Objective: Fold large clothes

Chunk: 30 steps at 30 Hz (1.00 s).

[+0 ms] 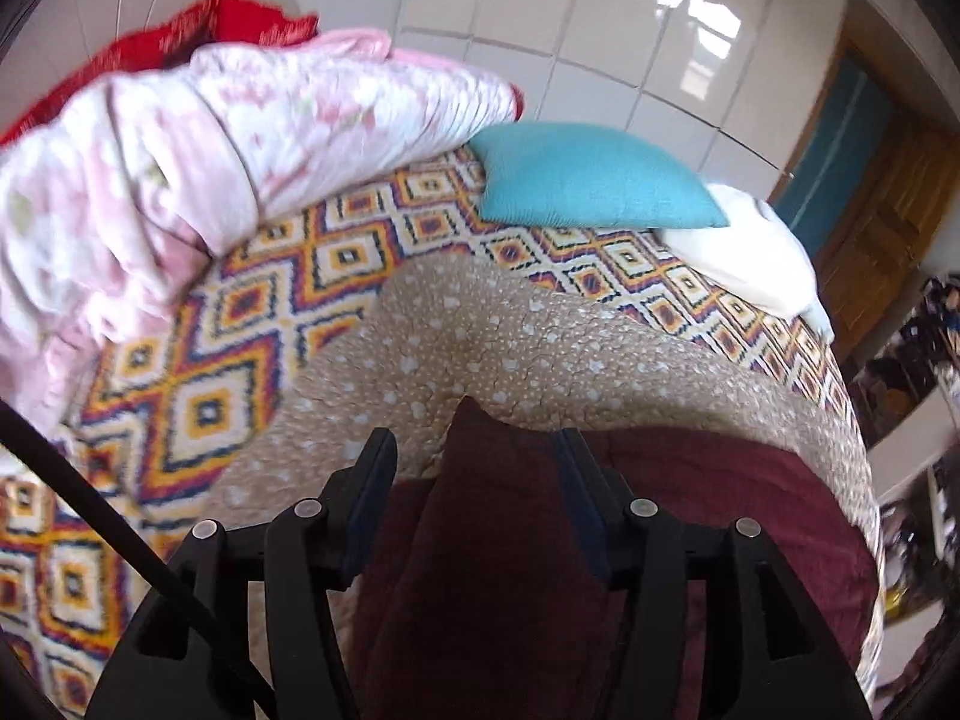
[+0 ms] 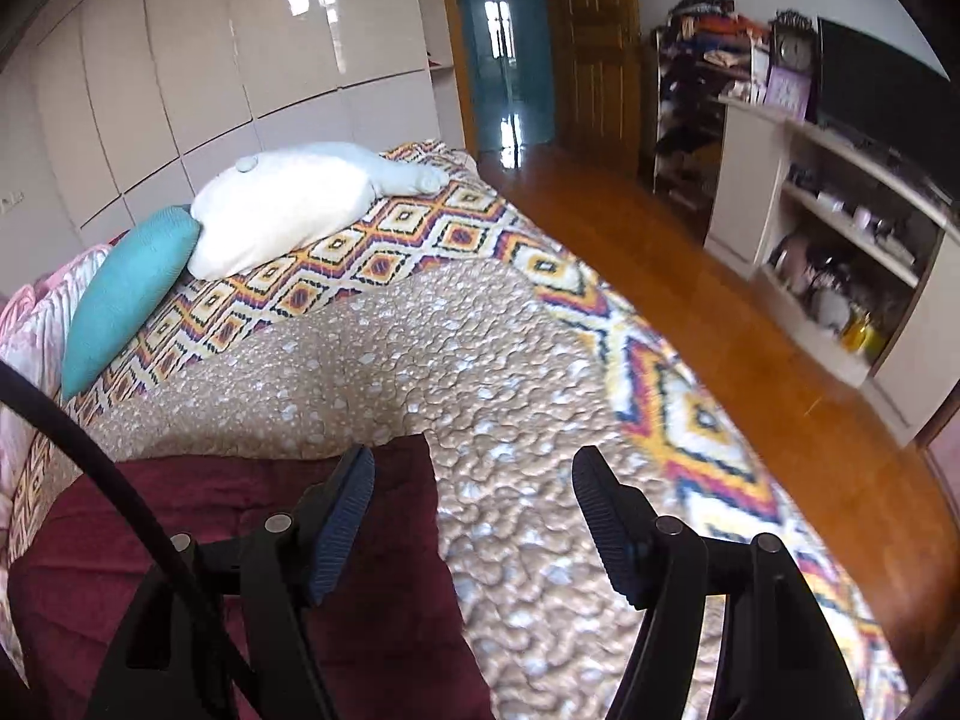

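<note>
A pink quilt is heaped at the far left of the bed, with a teal cushion beside it; the left gripper stands partly open, a peak of the maroon garment between its jaws, contact unclear; the right gripper gapes wide, empty, over the tan spotted blanket

Soft daylight fills both views — window glare sits on the glossy wardrobe panels and on the wooden floor. Shadows are faint. Fisheye bending curves every edge into dark corners. The pink quilt and shelf unit smear with motion blur.
</note>
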{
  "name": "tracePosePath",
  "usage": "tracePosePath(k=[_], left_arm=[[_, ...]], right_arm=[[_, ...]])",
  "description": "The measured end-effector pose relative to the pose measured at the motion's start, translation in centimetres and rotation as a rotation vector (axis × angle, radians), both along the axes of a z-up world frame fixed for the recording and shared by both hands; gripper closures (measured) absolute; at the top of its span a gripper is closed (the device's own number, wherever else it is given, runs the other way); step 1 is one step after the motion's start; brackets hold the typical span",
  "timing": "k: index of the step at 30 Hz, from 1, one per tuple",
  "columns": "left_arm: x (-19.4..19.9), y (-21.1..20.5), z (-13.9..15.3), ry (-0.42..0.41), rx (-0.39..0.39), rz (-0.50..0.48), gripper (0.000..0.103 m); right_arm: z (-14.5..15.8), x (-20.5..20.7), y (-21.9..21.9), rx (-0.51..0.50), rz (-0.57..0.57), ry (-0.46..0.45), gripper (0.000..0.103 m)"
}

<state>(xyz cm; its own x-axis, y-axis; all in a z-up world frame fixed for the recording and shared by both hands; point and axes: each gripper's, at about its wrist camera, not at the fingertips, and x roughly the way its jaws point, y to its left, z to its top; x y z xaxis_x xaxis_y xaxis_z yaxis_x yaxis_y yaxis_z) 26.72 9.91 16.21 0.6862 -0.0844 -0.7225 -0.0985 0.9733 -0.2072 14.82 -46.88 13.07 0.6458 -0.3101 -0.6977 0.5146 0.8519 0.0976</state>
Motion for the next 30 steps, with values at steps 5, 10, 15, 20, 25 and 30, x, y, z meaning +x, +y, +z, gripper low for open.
tracePosePath(k=[5, 10, 15, 20, 25, 30], left_arm=[[-9.6, 0.8, 0.7, -0.048, 0.018, -0.060, 0.031], [-17.5, 0.4, -4.0, -0.055, 0.064, -0.055, 0.031], [-21.1, -0.4, -9.4, -0.078, 0.167, -0.019, 0.031], [-22.7, 1.6, -12.3, -0.137, 0.063, -0.007, 0.020], [-22.8, 3.7, -13.2, -0.123, -0.106, -0.009, 0.017], [-22.0, 5.5, -14.4, -0.080, -0.258, -0.017, 0.016]], right_arm=[[1.5, -3.4, 5.0, -0.065, 0.108, 0.028, 0.034], [0.9, -4.2, 12.9, -0.062, 0.302, 0.082, 0.068], [0.3, -2.1, 22.8, -0.053, 0.483, 0.124, 0.068], [-1.4, 3.4, 33.2, -0.040, 0.639, 0.182, 0.068], [-5.3, 10.9, 41.8, -0.058, 0.707, 0.258, 0.068], [-8.5, 18.0, 47.8, -0.114, 0.678, 0.312, 0.078]])
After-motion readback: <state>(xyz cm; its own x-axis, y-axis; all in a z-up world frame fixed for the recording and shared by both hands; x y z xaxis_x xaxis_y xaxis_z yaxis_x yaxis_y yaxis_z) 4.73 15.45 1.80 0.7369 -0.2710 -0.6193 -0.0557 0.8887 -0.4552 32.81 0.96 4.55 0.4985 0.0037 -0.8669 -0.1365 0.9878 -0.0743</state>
